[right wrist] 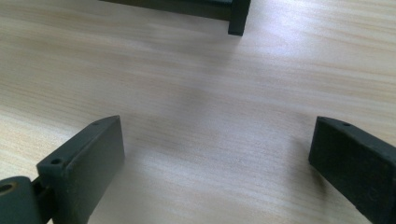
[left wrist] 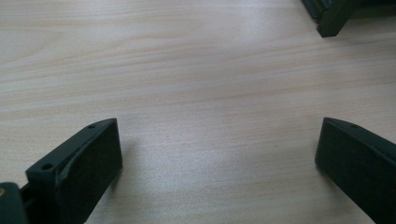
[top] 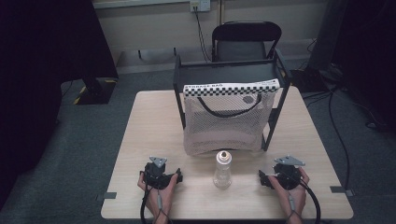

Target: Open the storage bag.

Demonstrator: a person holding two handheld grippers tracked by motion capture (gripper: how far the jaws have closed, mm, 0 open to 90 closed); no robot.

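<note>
Clear bottle (top: 222,169) stands apparently midway between both open grippers.

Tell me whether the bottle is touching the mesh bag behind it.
Cannot tell. In the high view the bottle stands just in front of the mesh bag, and its neck overlaps the bag's lower edge, so no gap or contact shows plainly.

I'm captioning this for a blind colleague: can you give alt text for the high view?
A clear bottle stands uncapped on a pale wooden table, between the open left gripper and open right gripper. Behind it a white mesh storage bag hangs from a black rack.
</note>
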